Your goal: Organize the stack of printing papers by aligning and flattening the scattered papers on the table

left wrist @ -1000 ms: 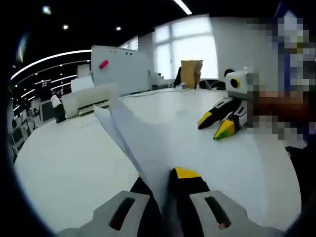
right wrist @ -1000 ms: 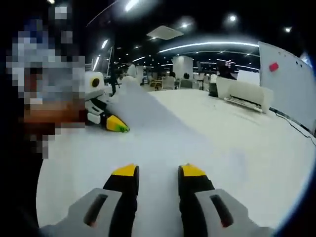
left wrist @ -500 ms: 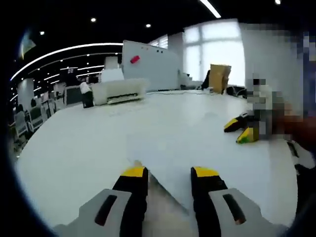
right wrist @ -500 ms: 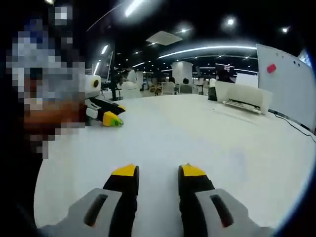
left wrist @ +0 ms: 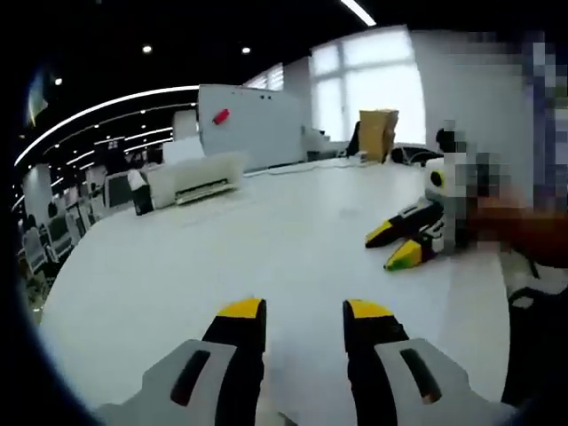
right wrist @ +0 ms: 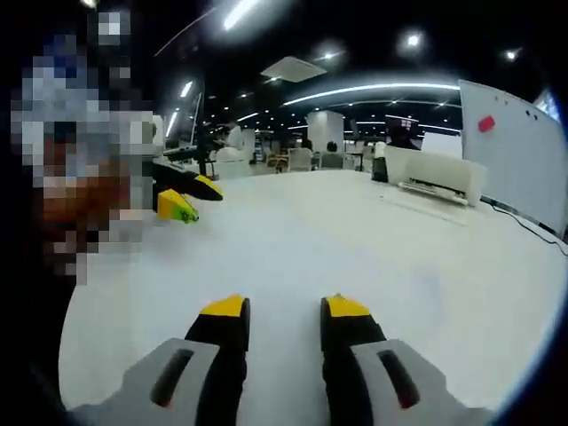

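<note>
We see our left yellow-tipped black claw and right yellow-tipped black claw both spread, empty, above the white counter; the papers' place we cannot tell.

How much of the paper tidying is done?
Done, it seems: nothing sticks up from the table, and it looks flat. In hand: nothing. The left gripper and right gripper are both open and empty above it. Left: I can't tell white paper from the white tabletop, so whether the stack's edges line up needs checking.
</note>
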A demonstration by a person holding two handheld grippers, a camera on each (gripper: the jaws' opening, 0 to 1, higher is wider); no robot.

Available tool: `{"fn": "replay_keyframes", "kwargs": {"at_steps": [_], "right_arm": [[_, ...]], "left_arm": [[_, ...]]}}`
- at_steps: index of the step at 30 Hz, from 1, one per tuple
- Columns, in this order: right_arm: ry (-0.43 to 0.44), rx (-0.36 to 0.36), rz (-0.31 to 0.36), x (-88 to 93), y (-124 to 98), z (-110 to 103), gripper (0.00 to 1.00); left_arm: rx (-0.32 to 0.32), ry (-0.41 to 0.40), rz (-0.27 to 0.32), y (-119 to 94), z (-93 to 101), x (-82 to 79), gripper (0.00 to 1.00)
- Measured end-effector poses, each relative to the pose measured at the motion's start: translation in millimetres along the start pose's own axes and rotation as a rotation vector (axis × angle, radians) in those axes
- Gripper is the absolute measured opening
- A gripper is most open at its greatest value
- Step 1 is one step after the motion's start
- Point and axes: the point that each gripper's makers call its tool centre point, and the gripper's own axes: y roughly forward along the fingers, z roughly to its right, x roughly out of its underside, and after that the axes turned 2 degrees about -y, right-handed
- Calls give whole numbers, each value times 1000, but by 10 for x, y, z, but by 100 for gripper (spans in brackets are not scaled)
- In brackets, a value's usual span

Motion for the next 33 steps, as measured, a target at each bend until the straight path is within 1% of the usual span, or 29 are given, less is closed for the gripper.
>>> {"fn": "replay_keyframes", "kwargs": {"at_steps": [4, 5, 6, 7, 10, 11, 13, 17, 21, 23, 25, 27, 28, 30, 31, 33], "right_arm": [[0, 0, 1, 0, -2, -3, 28], [0, -1, 1, 0, -1, -2, 28], [-1, -2, 1, 1, -2, -3, 28], [-1, -5, 2, 1, -2, -5, 28], [-2, -19, 2, 3, -6, -11, 28], [-4, -26, 3, 4, -7, -10, 28], [-3, -34, 3, 4, -5, -6, 28], [8, -27, 2, 1, -3, -14, 28], [5, -23, -18, -6, 0, -20, 28], [19, -23, -36, -23, -23, -14, 28], [34, -28, -9, -94, -60, -35, 28], [31, -18, -7, -126, -108, -46, 29], [28, -9, -8, -143, -138, -53, 30], [19, 5, -25, -150, -205, -63, 33], [15, 16, -32, -156, -247, -66, 35], [4, 35, -23, -193, -344, -74, 37]], "left_arm": [[11, 11, -46, 114, 89, 249, 38], [23, -9, -5, 85, 111, 195, 36], [17, -29, 11, 70, 115, 190, 35], [12, -23, 13, 54, 120, 195, 35], [6, 12, 49, 27, 157, 179, 33], [6, 19, 53, 19, 161, 171, 33], [14, 7, 56, 22, 153, 164, 33], [17, 0, 62, 30, 147, 167, 35], [19, -3, 64, 33, 131, 166, 36], [34, -30, 57, 27, 134, 169, 39], [43, -28, 71, 15, 144, 142, 43], [55, -34, 91, 3, 122, 102, 48], [62, -43, 100, -15, 109, 80, 48], [53, -64, 99, -59, 88, 71, 48], [48, -64, 97, -90, 81, 70, 48], [39, -54, 94, -153, 94, 62, 50]]}}
